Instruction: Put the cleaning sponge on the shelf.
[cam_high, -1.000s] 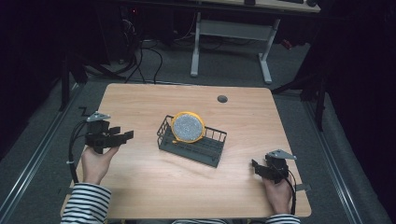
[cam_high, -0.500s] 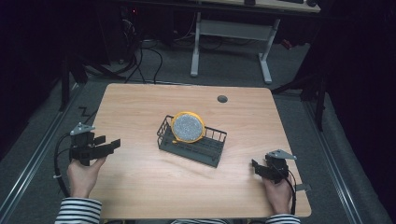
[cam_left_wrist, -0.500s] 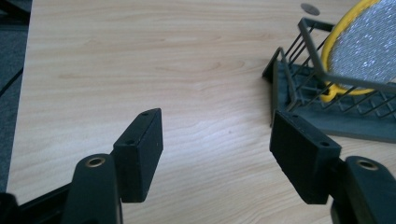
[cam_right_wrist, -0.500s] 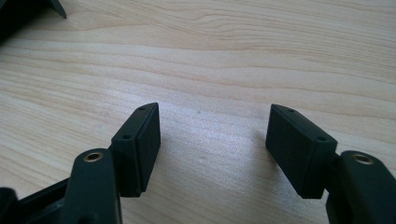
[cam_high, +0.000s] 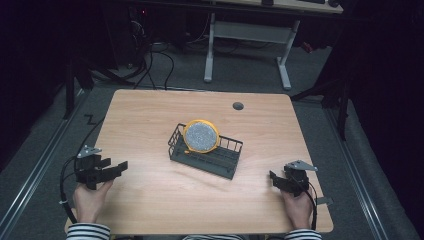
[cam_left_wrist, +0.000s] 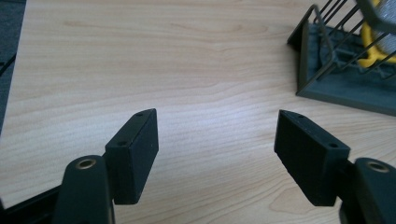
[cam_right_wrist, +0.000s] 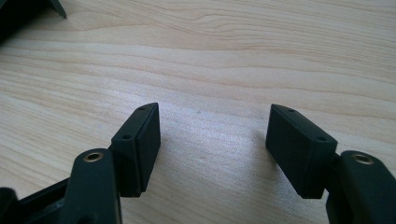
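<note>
A dark wire rack (cam_high: 206, 153) is seen at the middle of the desk (cam_high: 150, 115), with a yellow-rimmed round plate (cam_high: 201, 136) stood on edge in its left end. The left hand-held gripper (cam_high: 119, 167) is held at the near left edge; its jaws have just been opening and are spread with nothing between them. The right hand-held gripper (cam_high: 273, 177) is held near the near right corner, jaws spread over bare wood. Both are well apart from the rack.

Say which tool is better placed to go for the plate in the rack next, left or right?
Left, probably. The left tool points at the rack holding the yellow-rimmed plate; its own view shows the rack's end ahead, jaws wide and empty. The right tool rests open at the table's near edge.
</note>
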